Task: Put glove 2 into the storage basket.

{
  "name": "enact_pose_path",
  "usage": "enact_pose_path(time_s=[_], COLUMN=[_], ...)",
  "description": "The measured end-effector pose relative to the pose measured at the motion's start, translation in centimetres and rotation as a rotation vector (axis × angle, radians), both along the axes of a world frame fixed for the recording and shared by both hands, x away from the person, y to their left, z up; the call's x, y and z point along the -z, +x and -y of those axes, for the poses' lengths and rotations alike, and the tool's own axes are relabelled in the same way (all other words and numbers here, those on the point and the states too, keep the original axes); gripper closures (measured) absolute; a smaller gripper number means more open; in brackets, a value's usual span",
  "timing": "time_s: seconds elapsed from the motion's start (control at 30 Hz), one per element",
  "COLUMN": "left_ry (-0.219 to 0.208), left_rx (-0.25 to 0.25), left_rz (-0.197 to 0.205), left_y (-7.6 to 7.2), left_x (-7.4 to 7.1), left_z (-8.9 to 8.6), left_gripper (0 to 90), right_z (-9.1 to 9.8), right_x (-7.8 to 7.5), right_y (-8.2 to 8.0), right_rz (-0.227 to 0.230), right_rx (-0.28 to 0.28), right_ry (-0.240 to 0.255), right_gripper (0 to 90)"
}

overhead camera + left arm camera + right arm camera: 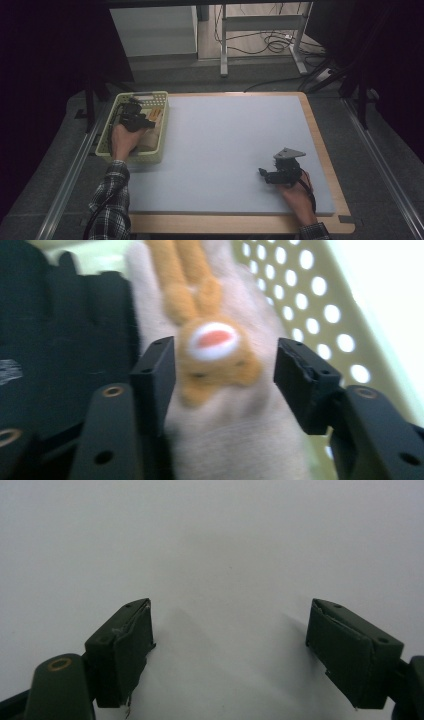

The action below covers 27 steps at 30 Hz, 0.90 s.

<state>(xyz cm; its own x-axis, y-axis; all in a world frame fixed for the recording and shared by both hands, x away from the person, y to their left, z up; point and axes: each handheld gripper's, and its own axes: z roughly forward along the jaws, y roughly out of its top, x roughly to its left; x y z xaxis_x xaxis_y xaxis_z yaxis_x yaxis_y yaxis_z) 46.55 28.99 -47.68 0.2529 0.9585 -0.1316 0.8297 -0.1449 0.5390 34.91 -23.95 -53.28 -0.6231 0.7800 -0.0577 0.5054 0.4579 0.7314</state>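
Item 1, your left gripper (pixel 225 375): it sits inside the perforated basket (pixel 162 131) at the table's 9 o'clock edge. Its jaws straddle a pale pink knitted glove with an orange bunny face (pixel 215 347). In the left gripper view the jaw at 9 o'clock lies against the fabric; the jaw at 3 o'clock stands just clear of the bunny patch. The picture is blurred, so you cannot tell whether the pads actually pinch the glove.

Item 2, pink glove: lying in the basket, finger end toward 12 o'clock in the left gripper view, orange ears running up the back of it.

Item 3, black glove (pixel 60 340): touching the pink glove's side, at 9 o'clock of it in the left gripper view, partly behind the jaw on that side.

Item 4, basket: pale yellow-green, walls pierced with round holes, standing on the grey mat's (pixel 225 150) 9 o'clock border.

Item 5, your right gripper (pixel 280 172): low over the bare mat at about 4 o'clock of its centre, well apart from the basket. Fingers released, spread wide, nothing between them.
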Motion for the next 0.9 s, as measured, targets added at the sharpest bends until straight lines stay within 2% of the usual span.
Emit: enact_pose_path(time_s=[0.17, 0.33, 0.5, 0.7, 0.9], left_ry=[0.024, 0.005, -0.027, -0.035, -0.021], left_rx=[0.012, 0.019, 0.033, 0.070, 0.102], left_rz=[0.055, 0.094, 0.128, 0.156, 0.176], left_y=[-0.7, -1.4, -2.2, -3.0, -3.7], left_x=[-0.4, -0.7, -1.0, -1.5, -1.8], left_z=[-0.2, -0.4, -0.8, -0.8, -0.5], left_gripper=[25.7, 15.0, 9.8, 6.9, 3.5], right_z=[0.0, 0.0, 0.0, 0.0, -0.1], right_x=[0.0, 0.0, 0.0, 0.0, 0.0], right_y=[0.0, 0.0, 0.0, -0.1, -0.1], right_rz=[0.000, -0.001, 0.000, 0.000, 0.001], right_rx=[0.001, 0.002, 0.002, 0.002, 0.002], right_ry=[0.000, 0.000, 0.000, 0.000, 0.000], right_gripper=[18.4, 18.4, 18.4, 18.4, 18.4])
